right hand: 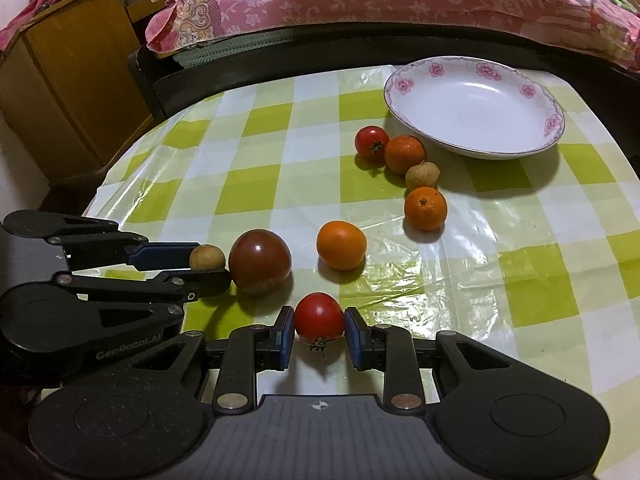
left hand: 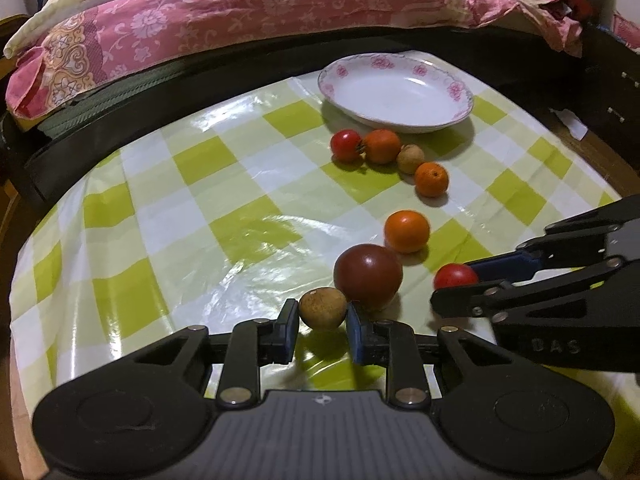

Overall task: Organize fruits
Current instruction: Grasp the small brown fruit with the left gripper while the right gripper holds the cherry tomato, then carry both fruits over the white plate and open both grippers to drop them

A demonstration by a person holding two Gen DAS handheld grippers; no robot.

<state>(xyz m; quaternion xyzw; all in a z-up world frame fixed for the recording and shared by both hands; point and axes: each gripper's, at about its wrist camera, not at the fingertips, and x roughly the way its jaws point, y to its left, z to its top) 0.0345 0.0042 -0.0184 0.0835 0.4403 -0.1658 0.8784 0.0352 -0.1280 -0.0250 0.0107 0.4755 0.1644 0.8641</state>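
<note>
Nearest the left wrist camera, the left gripper (left hand: 322, 326) is clamped on a small brown longan (left hand: 322, 308), roundish, no long axis to speak of. Touching it at 1 o'clock sits a large dark-red tomato (left hand: 368, 276) on the green-checked tablecloth (left hand: 200, 208).

The right gripper (right hand: 319, 330) pinches a red cherry tomato (right hand: 319, 317) between its blue pads — stem end pointing down toward 6 o'clock.

Beyond, at 12 to 1 o'clock, lie an orange (left hand: 407, 231), then a curved row: mandarin (left hand: 431, 179), second longan (left hand: 410, 158), another mandarin (left hand: 382, 146), cherry tomato (left hand: 346, 145). The flowered white plate (left hand: 456, 92) stands just past them. A pink quilt (left hand: 240, 20) — cut off at the frame's top — lies behind.
</note>
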